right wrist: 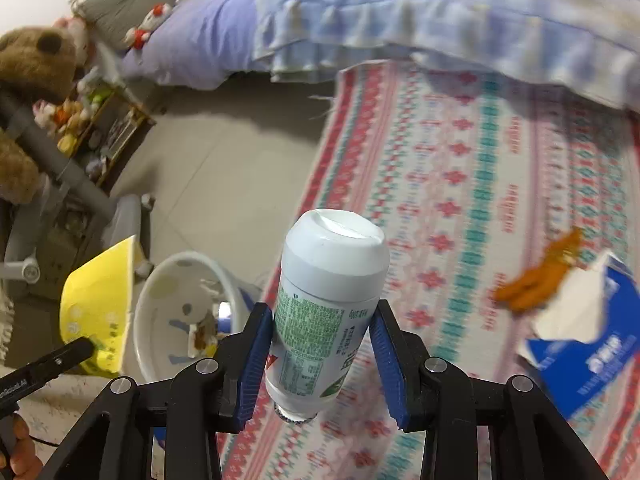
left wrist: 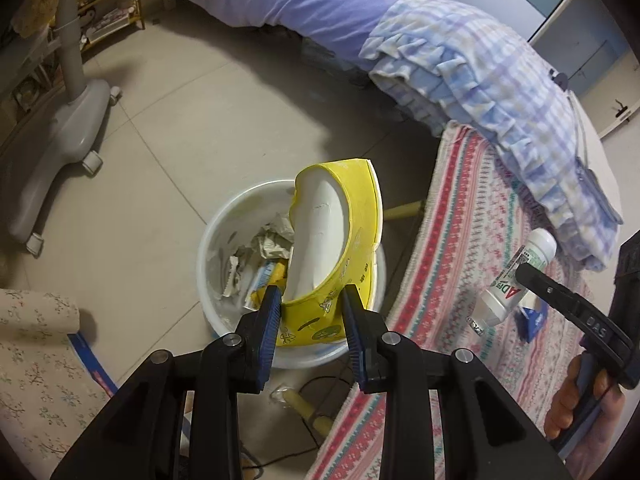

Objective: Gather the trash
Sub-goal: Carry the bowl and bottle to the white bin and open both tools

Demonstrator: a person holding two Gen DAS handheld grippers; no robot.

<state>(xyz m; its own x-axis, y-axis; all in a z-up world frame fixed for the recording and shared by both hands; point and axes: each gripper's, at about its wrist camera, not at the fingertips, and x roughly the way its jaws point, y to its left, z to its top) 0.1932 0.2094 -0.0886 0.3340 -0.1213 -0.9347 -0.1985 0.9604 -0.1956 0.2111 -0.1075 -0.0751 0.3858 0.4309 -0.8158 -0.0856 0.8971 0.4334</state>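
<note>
Squashed yellow paper bowl (left wrist: 340, 248) above white bin (left wrist: 224, 240); white bottle (right wrist: 324, 312) aloft.

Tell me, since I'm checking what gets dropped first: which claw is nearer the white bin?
Left. The left claw hangs right over the bin; the right claw is over the rug beside it.

The white bottle (left wrist: 516, 280) carries a label with large red letters that read "AD", followed by characters too small to make out. Its green-printed label in the right wrist view is illegible fine print. The right gripper (left wrist: 524, 270) arm shows "SVD"-like letters, unclear.
</note>
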